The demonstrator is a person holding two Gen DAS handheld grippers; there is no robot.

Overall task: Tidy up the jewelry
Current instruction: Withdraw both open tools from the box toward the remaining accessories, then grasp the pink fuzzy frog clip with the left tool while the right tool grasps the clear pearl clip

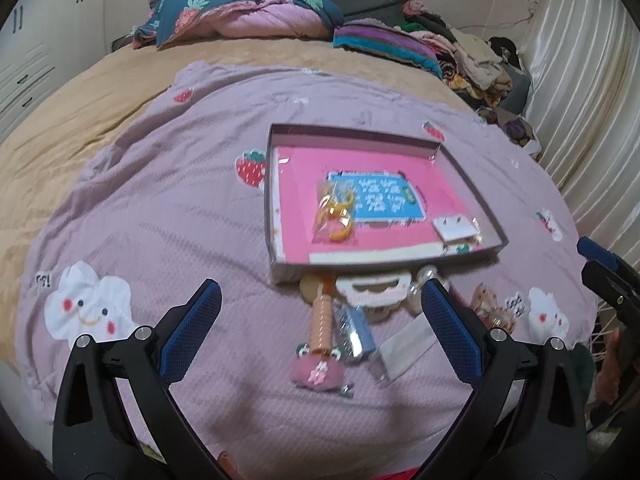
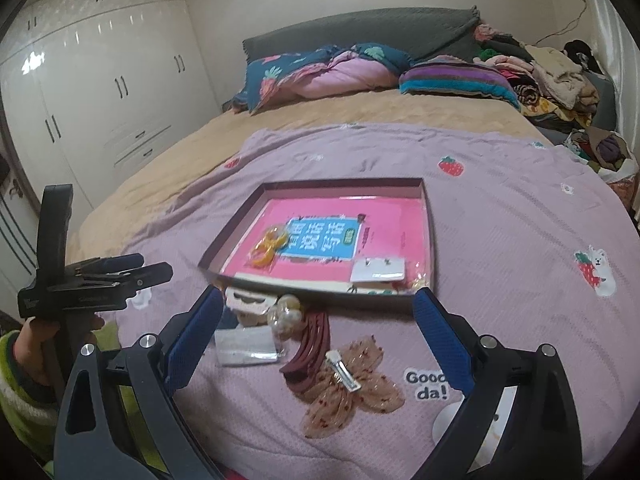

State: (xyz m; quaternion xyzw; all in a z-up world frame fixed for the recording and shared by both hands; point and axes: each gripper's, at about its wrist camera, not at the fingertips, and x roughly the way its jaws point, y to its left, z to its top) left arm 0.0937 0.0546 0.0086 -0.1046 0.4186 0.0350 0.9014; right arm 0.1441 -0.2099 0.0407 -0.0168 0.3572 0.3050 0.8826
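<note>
Lilac quilt (image 1: 160, 208) under open tray (image 1: 472, 184), hairclips (image 2: 348, 384).

A lived-in home bedroom is shown. A wide bed (image 2: 360, 120) is covered with a tan sheet and a lilac strawberry-print quilt (image 2: 500, 240). A grey padded headboard (image 2: 360, 32) is set against the wall, with a bundled floral duvet (image 2: 312, 72) and a striped blanket (image 2: 452, 76) piled before it. Loose clothes (image 2: 560, 76) are heaped at the bedside. A glossy white fitted wardrobe (image 2: 100, 80) with dark handles is seen along one wall, and pale pleated curtains (image 1: 580, 80) along the other.
</note>
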